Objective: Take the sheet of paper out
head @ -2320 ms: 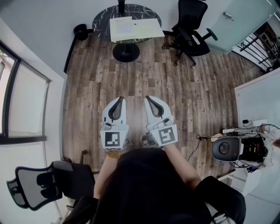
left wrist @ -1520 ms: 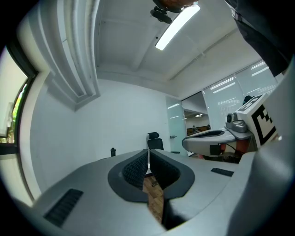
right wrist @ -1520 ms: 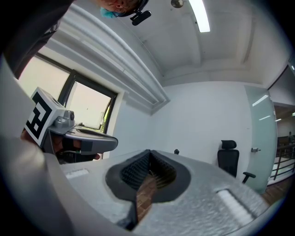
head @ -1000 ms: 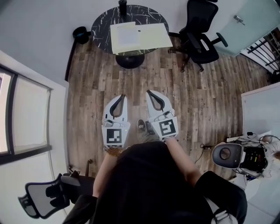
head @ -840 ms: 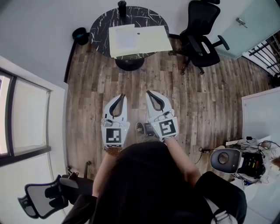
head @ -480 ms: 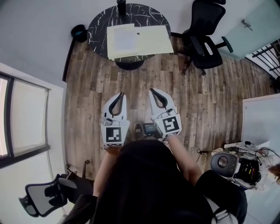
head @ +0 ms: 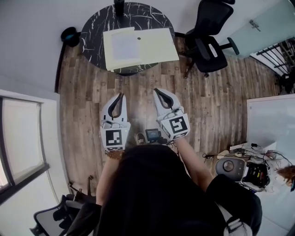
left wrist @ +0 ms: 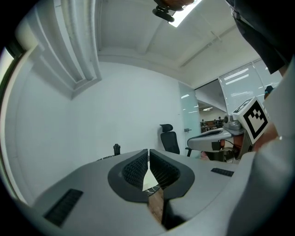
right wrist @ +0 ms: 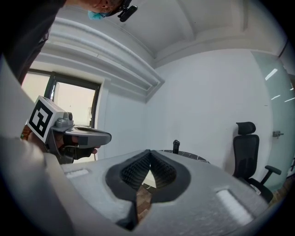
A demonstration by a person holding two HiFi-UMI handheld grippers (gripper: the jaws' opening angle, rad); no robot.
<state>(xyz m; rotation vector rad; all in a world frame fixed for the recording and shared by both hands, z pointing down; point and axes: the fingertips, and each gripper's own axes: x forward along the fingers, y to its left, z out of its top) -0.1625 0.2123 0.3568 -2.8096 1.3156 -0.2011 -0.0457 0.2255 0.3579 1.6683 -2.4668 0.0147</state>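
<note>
In the head view a pale yellow folder (head: 154,46) lies on a round black marble table (head: 92,32) at the top, with a white sheet of paper (head: 123,46) on its left part. My left gripper (head: 120,95) and right gripper (head: 156,91) are held side by side over the wood floor, short of the table, both shut and empty. In the left gripper view the left gripper (left wrist: 148,150) has its tips together; the table's edge shows behind them. The right gripper (right wrist: 150,151) is likewise shut in its own view, facing the table (right wrist: 184,154).
A black bottle (head: 119,3) stands at the table's far edge. A black office chair (head: 207,32) stands right of the table, a dark round bin (head: 70,36) to its left. A window runs along the left wall. A white table and cabled equipment (head: 239,168) are at right.
The person has walked toward the table: it now sits lower and larger in the head view. Both grippers stay shut and side by side.
</note>
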